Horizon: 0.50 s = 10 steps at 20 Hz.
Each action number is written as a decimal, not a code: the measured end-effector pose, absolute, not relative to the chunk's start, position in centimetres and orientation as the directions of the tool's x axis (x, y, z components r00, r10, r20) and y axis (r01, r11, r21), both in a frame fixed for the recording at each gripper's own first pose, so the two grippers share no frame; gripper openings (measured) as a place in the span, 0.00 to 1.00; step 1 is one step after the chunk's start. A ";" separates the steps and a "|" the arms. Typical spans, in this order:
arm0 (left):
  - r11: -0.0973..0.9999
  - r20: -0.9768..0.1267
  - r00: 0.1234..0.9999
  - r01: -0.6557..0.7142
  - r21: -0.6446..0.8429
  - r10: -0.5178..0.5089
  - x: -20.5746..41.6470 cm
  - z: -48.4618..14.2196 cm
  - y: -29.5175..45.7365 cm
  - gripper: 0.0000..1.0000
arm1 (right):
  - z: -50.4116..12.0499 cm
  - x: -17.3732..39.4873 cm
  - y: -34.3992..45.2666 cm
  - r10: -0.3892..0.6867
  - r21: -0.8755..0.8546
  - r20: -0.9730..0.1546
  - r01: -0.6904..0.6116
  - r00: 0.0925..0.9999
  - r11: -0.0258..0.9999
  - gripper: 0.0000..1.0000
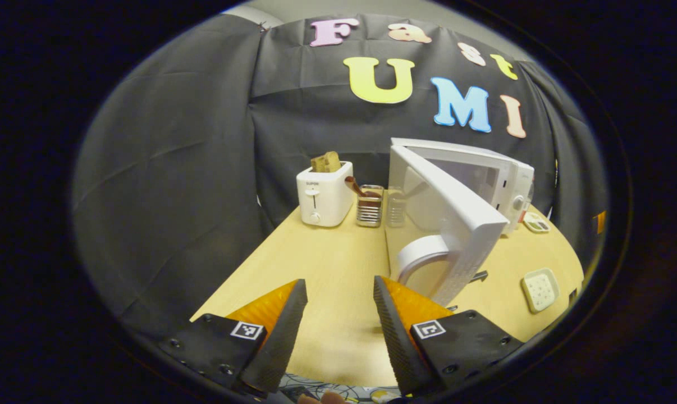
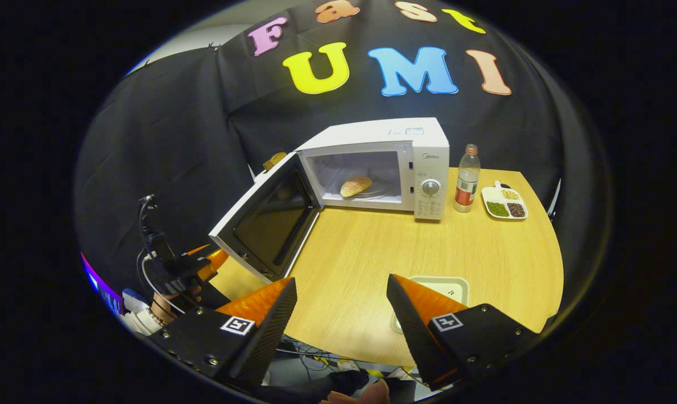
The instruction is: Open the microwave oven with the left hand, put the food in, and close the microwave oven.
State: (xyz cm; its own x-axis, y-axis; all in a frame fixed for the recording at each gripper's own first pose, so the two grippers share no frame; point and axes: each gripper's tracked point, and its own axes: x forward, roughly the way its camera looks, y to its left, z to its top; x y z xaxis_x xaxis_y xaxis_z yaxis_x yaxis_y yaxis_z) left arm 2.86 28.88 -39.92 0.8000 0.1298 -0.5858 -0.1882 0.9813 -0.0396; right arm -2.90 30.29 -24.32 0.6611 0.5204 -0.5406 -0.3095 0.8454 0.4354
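A toaster (image 1: 324, 193) holding bread, a bottle (image 2: 466, 178) and a sectioned dish (image 2: 504, 202) on the table (image 2: 372, 252)

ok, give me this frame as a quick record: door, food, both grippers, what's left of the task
microwave: on the table, at its back
door: swung wide open
food: bun inside the cavity, on the turntable
left gripper: open, holding nothing, near the door's handle but not touching it
right gripper: open, holding nothing, over the near table edge
tray: bare, in front of the right gripper
remaining: close the door
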 end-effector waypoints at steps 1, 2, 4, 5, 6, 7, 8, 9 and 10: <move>0.982 -0.589 0.797 -0.185 -0.031 0.132 2.9 -39.8 28.3 0.81 | -24.4 -3.0 29.2 0.517 0.429 -0.538 -0.312 0.666 0.848 0.98; 0.983 -0.594 0.794 -0.182 -0.022 0.134 3.0 -39.5 27.7 0.82 | -24.3 -3.1 28.3 0.517 0.429 -0.528 -0.313 0.674 0.847 0.98; 0.984 -0.597 0.791 -0.176 -0.019 0.130 3.2 -38.9 26.0 0.80 | -24.1 -3.0 26.8 0.521 0.451 -0.514 -0.302 0.682 0.840 0.98; 0.985 -0.596 0.793 -0.173 -0.018 0.128 3.4 -38.4 25.0 0.81 | -23.8 -3.1 26.1 0.529 0.468 -0.507 -0.299 0.681 0.832 0.98; 0.985 -0.596 0.793 -0.171 -0.015 0.128 3.7 -38.1 24.1 0.82 | -23.4 -3.0 25.2 0.535 0.478 -0.495 -0.299 0.685 0.826 0.98; 0.986 -0.598 0.791 -0.167 -0.010 0.128 3.9 -37.9 23.1 0.82 | -23.2 -3.0 24.1 0.537 0.480 -0.485 -0.302 0.691 0.823 0.98; 0.987 -0.595 0.794 -0.162 -0.003 0.128 4.4 -37.5 22.2 0.82 | -23.0 -3.1 23.0 0.535 0.476 -0.476 -0.307 0.697 0.824 0.98; 0.987 -0.590 0.797 -0.158 0.005 0.130 4.9 -36.9 21.1 0.81 | -23.0 -3.3 22.1 0.537 0.470 -0.471 -0.315 0.700 0.824 0.98; 0.988 -0.589 0.798 -0.155 0.012 0.132 5.5 -36.5 20.2 0.81 | -23.0 -3.6 21.1 0.535 0.463 -0.465 -0.321 0.705 0.826 0.98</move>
State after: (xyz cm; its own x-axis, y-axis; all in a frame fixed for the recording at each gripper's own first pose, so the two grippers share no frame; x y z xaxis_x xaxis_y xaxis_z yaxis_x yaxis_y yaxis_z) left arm 5.51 20.24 -36.51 0.7976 0.1321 -0.5886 -0.1549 0.9879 0.0117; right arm -3.56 21.09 -22.98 0.7054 0.5345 -0.4654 -0.3208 0.8264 0.4628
